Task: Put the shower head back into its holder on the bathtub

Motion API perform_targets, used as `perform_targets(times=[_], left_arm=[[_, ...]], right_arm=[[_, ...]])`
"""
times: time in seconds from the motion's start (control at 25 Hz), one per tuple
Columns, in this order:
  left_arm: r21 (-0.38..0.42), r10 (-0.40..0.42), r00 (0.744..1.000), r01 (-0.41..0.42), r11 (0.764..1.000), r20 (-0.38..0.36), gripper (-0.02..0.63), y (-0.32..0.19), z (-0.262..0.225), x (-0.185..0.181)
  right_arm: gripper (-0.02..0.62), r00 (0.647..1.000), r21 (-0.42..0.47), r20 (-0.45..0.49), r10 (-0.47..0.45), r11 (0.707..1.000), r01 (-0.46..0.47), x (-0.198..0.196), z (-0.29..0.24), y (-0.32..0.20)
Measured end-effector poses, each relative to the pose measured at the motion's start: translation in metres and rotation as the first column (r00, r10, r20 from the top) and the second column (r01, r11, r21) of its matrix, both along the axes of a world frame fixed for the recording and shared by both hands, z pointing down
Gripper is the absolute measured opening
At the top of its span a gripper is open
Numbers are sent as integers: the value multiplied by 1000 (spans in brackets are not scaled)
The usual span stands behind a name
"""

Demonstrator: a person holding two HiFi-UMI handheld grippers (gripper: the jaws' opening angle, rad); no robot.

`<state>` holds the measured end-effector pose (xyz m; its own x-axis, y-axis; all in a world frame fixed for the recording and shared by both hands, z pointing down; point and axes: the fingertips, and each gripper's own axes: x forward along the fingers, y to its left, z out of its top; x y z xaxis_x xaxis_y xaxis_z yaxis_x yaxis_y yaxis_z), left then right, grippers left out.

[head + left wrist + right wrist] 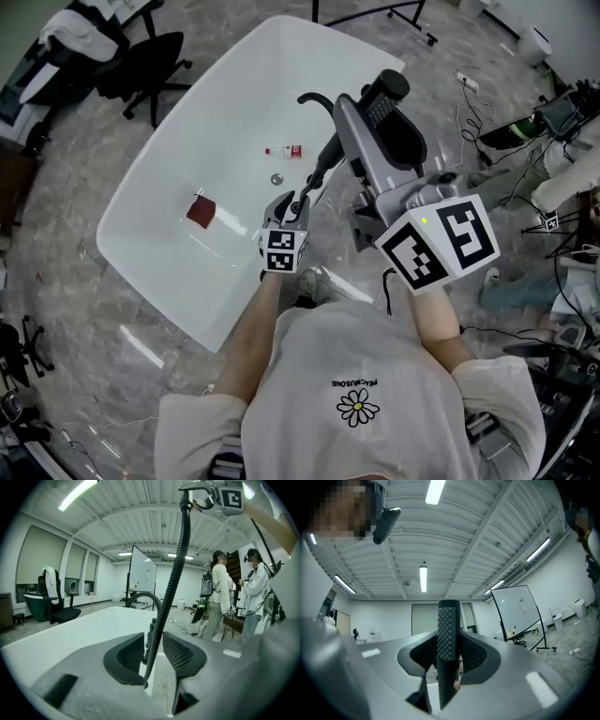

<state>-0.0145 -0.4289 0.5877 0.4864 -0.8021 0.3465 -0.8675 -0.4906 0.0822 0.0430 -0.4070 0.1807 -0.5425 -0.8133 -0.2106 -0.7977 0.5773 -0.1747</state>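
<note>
The white bathtub (159,197) lies slantwise below me, with a black curved faucet (314,98) on its near rim. My right gripper (370,117) is raised over that rim and is shut on the black studded shower head (386,90) handle (448,634), which stands upright between its jaws. The black ribbed hose (323,164) hangs down from it. My left gripper (292,202) is lower, at the tub's edge. In the left gripper view the hose (176,573) runs between the open jaws without the pads pressing it, and the faucet (145,597) shows just behind.
In the tub lie a dark red object (201,211), a small red-and-white bottle (293,150) and the drain (276,178). A black office chair (141,66) stands far left. Cables and gear (553,122) crowd the right floor. Two people (220,592) stand by a whiteboard (143,573).
</note>
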Motion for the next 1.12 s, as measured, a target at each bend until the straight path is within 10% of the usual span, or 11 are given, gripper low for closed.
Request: perform_targets(times=[0.64,1.12], left_arm=[[-68,-288,956,284,956,-59,111,32,28,-96],[-29,-329,943,328,944,-46,94,25,22,-129]], right_arm=[[137,992,-260,-95,-88,964,61,-57,166,-61],[137,968,-459,-208,-138,888,28,-78,320,-97]])
